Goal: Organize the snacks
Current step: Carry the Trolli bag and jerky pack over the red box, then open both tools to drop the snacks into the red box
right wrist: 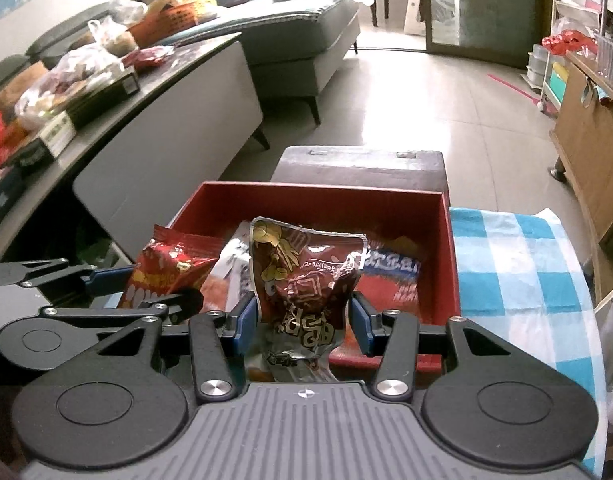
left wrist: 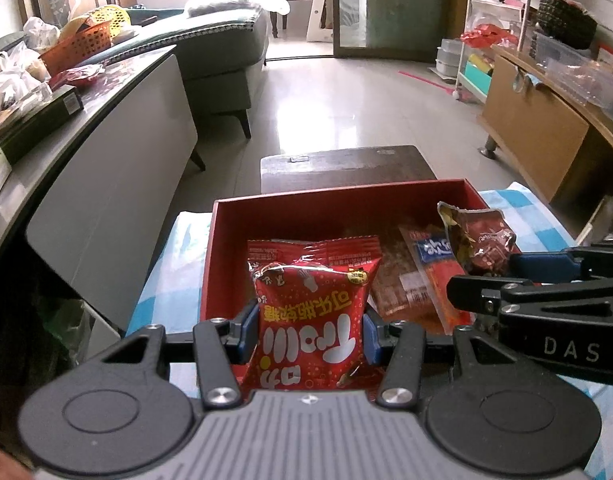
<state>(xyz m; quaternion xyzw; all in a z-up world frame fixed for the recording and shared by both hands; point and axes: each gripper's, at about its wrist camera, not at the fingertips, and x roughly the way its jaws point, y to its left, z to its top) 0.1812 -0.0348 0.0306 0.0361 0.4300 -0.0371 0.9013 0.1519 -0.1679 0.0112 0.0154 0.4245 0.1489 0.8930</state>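
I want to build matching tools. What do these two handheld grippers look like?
Both the left gripper and the right gripper have black linkage arms with silver screws, blue finger pads, round black discs and a ribbed grey centre plate. White letters "DAS" mark the right gripper's side.

Between my left pads stands a puffy bright-red foil snack bag with white lettering point(left wrist: 312, 320), upright and seen upside down, held just above the near edge of the open red rectangular cardboard box point(left wrist: 226, 248). Between my right pads hangs a crumpled dark-brown glossy snack pouch with gold print point(right wrist: 302, 284), its torn-looking top edge tilted up over the same box. Inside the box lie a flat red wrapper point(left wrist: 310, 250) behind my red bag, a clear-and-orange packet with a blue label point(left wrist: 434, 272), and brownish packets beside it.
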